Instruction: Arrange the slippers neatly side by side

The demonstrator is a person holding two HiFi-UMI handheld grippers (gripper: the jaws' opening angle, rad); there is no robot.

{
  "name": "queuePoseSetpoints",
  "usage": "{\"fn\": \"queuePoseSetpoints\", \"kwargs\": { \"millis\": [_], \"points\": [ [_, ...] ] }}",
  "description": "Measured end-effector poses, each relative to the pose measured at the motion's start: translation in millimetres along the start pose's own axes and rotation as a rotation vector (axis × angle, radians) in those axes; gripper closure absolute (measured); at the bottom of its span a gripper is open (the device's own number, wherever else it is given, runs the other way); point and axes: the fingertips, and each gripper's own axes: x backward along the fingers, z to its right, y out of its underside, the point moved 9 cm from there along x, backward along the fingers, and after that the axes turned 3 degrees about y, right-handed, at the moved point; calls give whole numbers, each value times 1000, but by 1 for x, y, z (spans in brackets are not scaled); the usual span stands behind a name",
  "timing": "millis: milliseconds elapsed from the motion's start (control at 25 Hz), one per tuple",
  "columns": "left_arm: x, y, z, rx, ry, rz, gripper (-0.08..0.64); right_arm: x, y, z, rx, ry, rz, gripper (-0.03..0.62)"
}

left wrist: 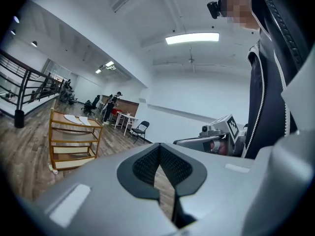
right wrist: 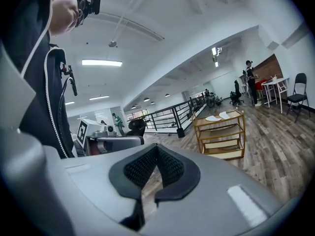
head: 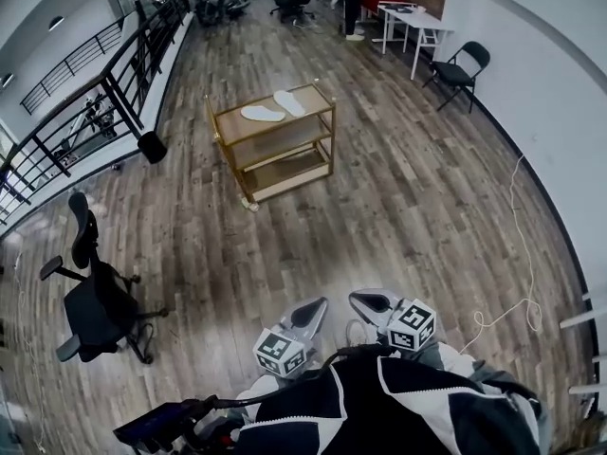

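Note:
Two white slippers, one point(head: 263, 114) to the left and one point(head: 289, 102) to the right, lie on the top shelf of a gold three-tier cart point(head: 275, 143) well ahead of me; they sit at an angle to each other with a gap between. In the gripper views they show as pale shapes, slippers point(left wrist: 78, 119) and slippers point(right wrist: 219, 116). My left gripper point(head: 315, 308) and right gripper point(head: 364, 301) are held close to my body, far from the cart. Both are shut with nothing between the jaws.
A black office chair point(head: 95, 297) stands at the left. A black railing point(head: 104, 93) runs along the far left. A white cable point(head: 512, 254) trails on the wood floor at the right. White desks and a folding chair point(head: 460, 74) stand far right, near a standing person point(head: 351, 3).

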Motion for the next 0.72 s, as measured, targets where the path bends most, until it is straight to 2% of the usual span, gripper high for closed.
{"fn": "queuePoseSetpoints", "kwargs": {
  "millis": [240, 720],
  "points": [
    [-53, -24, -19, 6, -62, 12, 541, -9, -35, 60, 17, -78, 7, 588],
    [-151, -50, -45, -49, -54, 19, 541, -8, -57, 160, 34, -115, -14, 588]
  ]
}}
